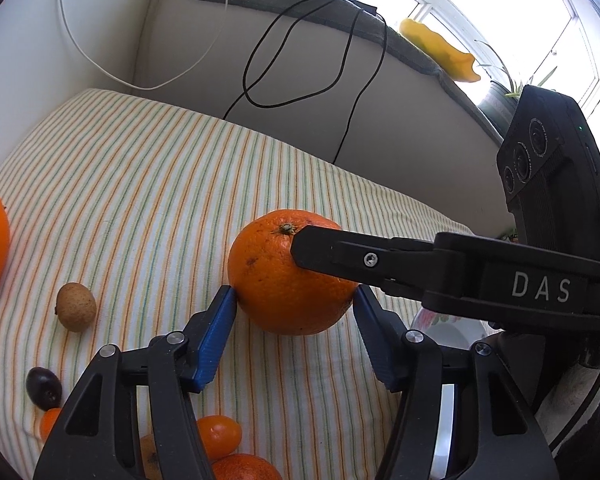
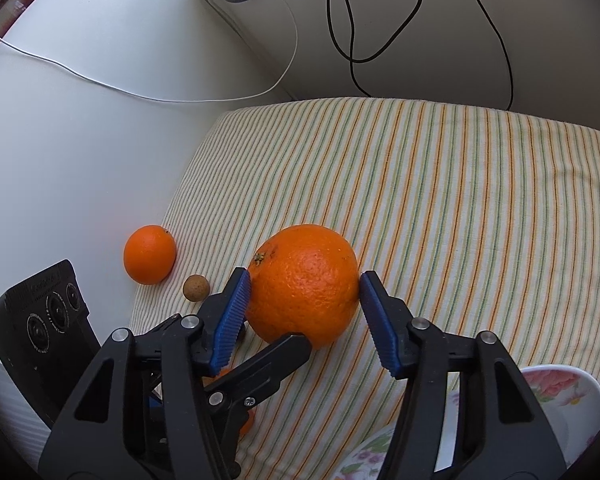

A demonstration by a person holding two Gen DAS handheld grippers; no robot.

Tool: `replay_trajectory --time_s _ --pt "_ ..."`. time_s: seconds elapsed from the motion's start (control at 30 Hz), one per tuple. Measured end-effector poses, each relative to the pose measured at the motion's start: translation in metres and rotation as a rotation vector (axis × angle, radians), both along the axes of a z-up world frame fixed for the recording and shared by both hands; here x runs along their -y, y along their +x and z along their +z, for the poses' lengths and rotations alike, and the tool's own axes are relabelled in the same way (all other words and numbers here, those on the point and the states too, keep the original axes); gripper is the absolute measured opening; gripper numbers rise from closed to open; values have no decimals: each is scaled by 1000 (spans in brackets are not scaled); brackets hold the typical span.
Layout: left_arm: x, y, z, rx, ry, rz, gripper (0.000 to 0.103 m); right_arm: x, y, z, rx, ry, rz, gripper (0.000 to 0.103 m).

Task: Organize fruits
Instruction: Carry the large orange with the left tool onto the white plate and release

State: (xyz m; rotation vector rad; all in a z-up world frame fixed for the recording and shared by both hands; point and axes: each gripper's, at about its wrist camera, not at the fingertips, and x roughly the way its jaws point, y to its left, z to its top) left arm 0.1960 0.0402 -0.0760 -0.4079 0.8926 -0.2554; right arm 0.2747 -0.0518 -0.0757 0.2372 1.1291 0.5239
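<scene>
At centre frame on the striped cloth, a large orange sits pinched from two sides at once. The left gripper has its blue pads against the fruit's flanks, and the right gripper has closed on it crosswise, jaws half-wide in both cases.

The step in hand looks like the pick-up of this orange. The next move probably calls for one gripper to let go, so the other can carry it to the floral bowl at lower right.

A second orange, a small brown fruit, a dark grape and little orange fruits wait at the left and lower left. The last are partly hidden behind the gripper. The bowl's inside is cut off, and it is unclear whether the orange has left the cloth.
</scene>
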Motion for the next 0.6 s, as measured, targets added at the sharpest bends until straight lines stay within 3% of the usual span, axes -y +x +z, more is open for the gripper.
replay_trajectory --time_s 0.6 --pt "60 -47 42 117 25 -89 60 54 -78 48 116 20 -43 59"
